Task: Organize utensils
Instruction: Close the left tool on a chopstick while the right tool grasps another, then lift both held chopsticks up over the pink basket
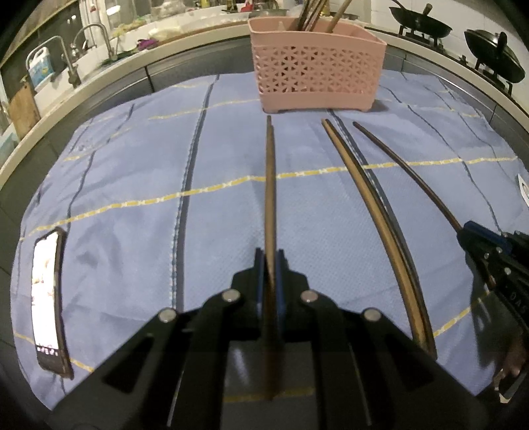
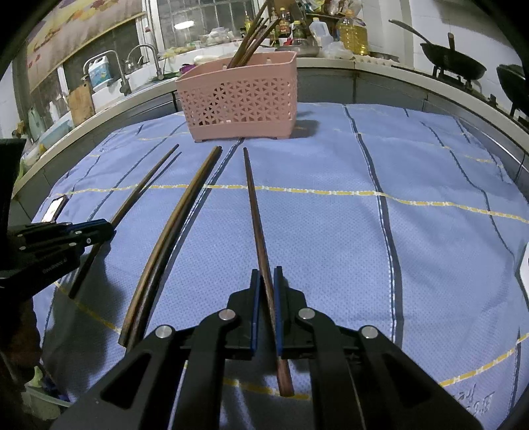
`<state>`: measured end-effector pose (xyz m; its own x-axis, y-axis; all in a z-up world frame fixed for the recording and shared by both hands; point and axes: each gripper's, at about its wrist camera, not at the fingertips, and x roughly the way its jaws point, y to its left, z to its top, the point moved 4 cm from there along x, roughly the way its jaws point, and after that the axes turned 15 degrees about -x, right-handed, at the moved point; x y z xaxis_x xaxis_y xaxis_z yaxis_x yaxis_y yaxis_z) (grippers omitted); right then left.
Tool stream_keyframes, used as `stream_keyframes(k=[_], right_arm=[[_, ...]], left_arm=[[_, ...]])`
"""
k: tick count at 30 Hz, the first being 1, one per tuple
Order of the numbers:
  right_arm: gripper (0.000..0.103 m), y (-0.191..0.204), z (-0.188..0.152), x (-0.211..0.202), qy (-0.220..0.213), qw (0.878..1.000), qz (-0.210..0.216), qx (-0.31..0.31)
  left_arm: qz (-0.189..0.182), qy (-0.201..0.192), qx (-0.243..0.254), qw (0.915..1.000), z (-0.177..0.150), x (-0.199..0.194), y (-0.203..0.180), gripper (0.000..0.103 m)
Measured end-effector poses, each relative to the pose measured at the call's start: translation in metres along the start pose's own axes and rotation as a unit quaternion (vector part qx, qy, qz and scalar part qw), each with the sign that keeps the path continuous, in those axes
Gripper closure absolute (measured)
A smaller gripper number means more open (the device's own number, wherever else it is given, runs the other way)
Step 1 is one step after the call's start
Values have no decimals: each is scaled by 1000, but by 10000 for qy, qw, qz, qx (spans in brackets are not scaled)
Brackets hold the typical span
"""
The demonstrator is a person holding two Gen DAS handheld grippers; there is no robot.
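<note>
A pink perforated utensil basket (image 1: 317,66) stands at the far side of the blue cloth and holds several chopsticks; it also shows in the right wrist view (image 2: 238,99). My left gripper (image 1: 271,256) is shut on a brown chopstick (image 1: 269,185) that points toward the basket. My right gripper (image 2: 264,276) is shut on a dark chopstick (image 2: 253,198); it also shows in the left wrist view (image 1: 469,231). A pair of chopsticks (image 1: 367,198) lies on the cloth between the two held ones, seen too in the right wrist view (image 2: 178,218).
A lit phone (image 1: 48,297) lies on the cloth's left edge. A blue checked cloth (image 2: 396,231) covers the table. Behind are a counter with sink taps (image 1: 96,43) and woks (image 1: 420,20) on a stove.
</note>
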<state>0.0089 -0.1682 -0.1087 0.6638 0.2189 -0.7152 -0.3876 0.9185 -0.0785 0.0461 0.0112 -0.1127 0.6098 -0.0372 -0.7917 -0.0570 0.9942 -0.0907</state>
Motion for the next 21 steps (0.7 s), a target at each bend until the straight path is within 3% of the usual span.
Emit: stream_keyframes(k=[6, 21], right_arm=[[96, -5, -7, -5, 76, 9997, 128, 208], [96, 9, -29, -26, 349, 9989, 315, 7]], left_arm=[[-7, -3, 22, 10000, 0, 0, 0, 96], [-50, 82, 94, 9999, -14, -9, 3, 96]])
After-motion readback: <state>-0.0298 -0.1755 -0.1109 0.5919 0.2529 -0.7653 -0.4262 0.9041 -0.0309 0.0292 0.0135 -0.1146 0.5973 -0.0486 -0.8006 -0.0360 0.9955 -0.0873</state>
